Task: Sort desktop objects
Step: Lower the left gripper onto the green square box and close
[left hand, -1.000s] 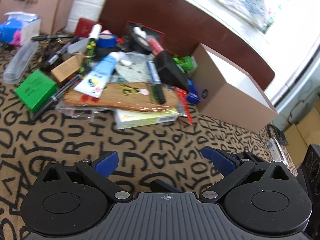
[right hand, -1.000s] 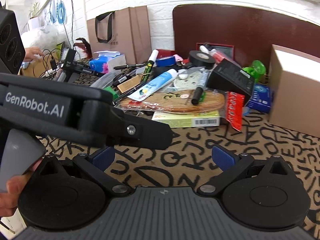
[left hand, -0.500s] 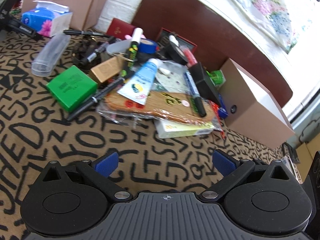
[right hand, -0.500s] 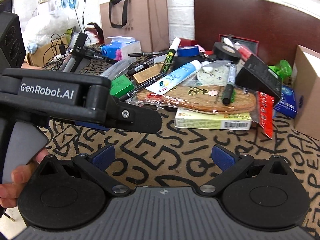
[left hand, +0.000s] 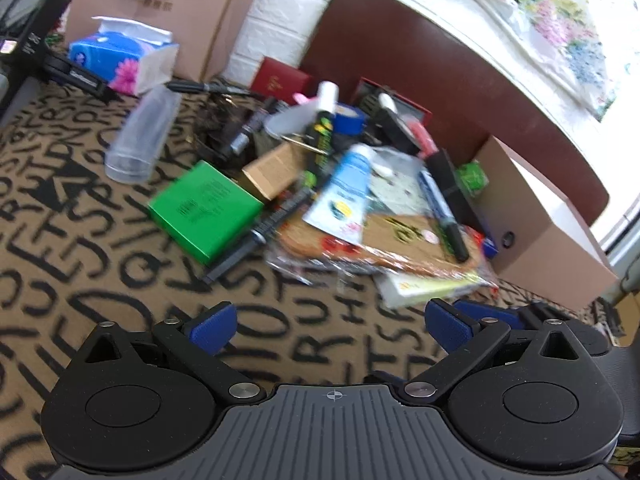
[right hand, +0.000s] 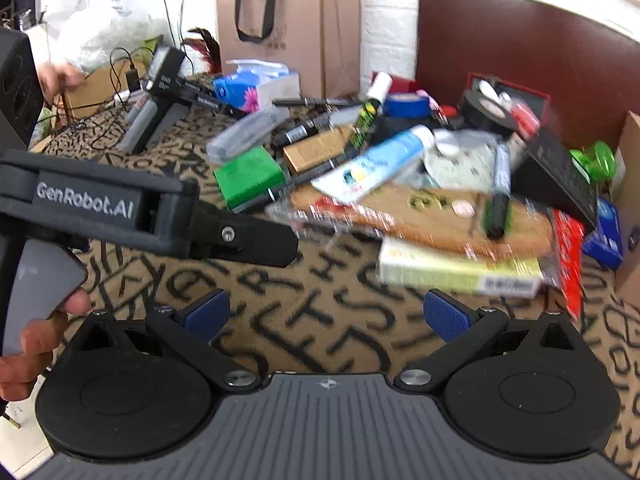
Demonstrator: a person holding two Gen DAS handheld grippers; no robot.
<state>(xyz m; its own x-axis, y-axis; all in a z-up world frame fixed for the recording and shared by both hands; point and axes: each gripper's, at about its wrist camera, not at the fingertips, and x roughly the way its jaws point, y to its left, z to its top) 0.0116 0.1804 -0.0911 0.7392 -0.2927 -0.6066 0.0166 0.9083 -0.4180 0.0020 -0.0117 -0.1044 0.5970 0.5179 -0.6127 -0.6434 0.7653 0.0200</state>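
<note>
Both grippers empty, jaws spread: left, right | pile on far side of cloth | green box at pile's left | tube on top

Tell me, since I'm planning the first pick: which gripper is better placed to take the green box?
Probably left. The left gripper is open, and the green box lies just ahead on its left, at the pile's near edge. From the right gripper, also open, the box sits farther off, beyond the other gripper's body.

"GenRobot.AI" on left hand-held gripper body; tablecloth printed with scattered black letters.
</note>
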